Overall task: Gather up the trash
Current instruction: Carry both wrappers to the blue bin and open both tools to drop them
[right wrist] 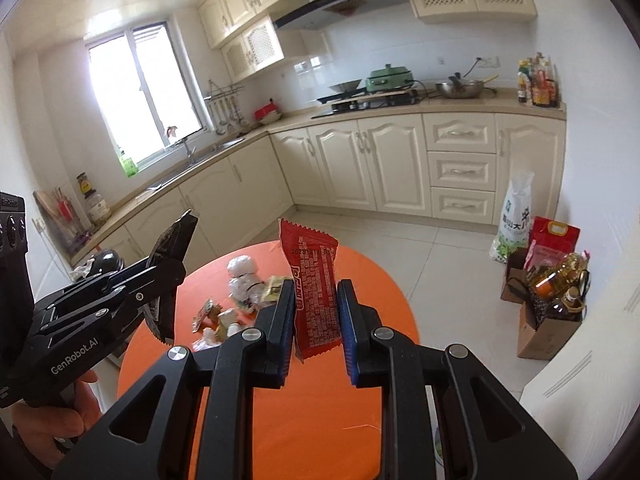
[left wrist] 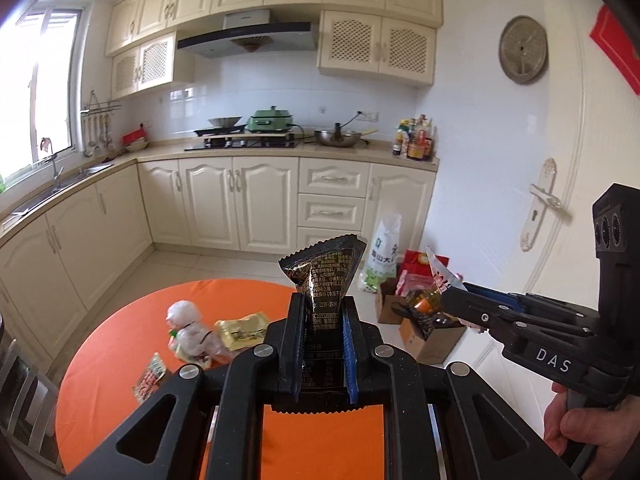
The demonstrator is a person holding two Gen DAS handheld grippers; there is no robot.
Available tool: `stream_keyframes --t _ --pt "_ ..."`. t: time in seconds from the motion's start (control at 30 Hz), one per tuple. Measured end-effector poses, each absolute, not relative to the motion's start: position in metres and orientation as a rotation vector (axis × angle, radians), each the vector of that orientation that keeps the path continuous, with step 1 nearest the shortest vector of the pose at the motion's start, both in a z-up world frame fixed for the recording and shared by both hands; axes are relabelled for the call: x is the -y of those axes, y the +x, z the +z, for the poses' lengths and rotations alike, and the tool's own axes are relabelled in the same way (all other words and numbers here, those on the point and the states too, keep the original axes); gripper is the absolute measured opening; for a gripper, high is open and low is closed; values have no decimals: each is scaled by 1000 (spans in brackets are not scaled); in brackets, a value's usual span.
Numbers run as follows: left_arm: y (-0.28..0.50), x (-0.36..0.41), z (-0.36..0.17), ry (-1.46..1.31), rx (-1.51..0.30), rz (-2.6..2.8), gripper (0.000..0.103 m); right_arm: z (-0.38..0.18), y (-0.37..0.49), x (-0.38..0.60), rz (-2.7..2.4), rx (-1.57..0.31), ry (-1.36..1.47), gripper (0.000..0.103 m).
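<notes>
Two black two-finger grippers are hanging above a round table draped in an orange cloth (left wrist: 120, 340), each one pinching a piece of trash. The left gripper (left wrist: 318, 320) is clamping a crumpled black-and-gold foil snack wrapper (left wrist: 326, 270) between its narrow-set jaws, the wrapper's open top fanning out above the fingertips. The right gripper (right wrist: 318, 300) is gripping a red plastic snack wrapper with white print (right wrist: 314, 280), standing upright between its blue-lined pads (right wrist: 347, 320). Each tool is showing in the other's camera, held by a hand (left wrist: 580, 428) at the frame edge.

More rubbish is lying on the cloth beyond the fingers: a crumpled clear plastic bag (left wrist: 192, 328), a flat gold foil packet (left wrist: 244, 330) just beside it, and a small red-and-white wrapper (left wrist: 150, 376) nearer the table's left edge. Past the table, on the white tiled floor by the cream cabinets, brown cardboard boxes holding oil bottles (right wrist: 548, 300) are standing next to a white rice sack (right wrist: 514, 216).
</notes>
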State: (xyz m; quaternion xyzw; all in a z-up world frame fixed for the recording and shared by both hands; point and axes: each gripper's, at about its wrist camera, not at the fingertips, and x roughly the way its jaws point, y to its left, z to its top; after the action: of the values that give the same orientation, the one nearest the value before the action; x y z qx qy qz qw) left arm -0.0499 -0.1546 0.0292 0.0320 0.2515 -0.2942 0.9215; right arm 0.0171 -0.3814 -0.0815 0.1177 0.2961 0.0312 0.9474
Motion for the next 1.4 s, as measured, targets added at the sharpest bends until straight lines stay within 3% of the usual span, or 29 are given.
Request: stream_keyframes --t 0.4,1.03,1.17,1.2,1.3,1.33,1.4 --pt "-65 291 -30 175 -713 -909 13 -130 -43 525 -245 -643 412 21" --pt "15 499 -192 351 -1199 -921 15 -328 -40 658 -414 -921 724 24" --pt "57 537 -204 366 -1252 -902 25 -356 -38 669 -421 -959 776 24" --pt "62 540 -209 375 -1261 -894 34 -362 -38 672 -427 -968 786 25" --pt "68 550 -224 413 -1267 -886 70 -371 -35 677 -444 -976 807 50" --pt "69 554 -223 422 -1251 -880 77 -372 -37 677 -447 -971 816 56" --pt "68 554 -229 424 -1229 -874 79 -372 -38 678 -454 -966 819 60"
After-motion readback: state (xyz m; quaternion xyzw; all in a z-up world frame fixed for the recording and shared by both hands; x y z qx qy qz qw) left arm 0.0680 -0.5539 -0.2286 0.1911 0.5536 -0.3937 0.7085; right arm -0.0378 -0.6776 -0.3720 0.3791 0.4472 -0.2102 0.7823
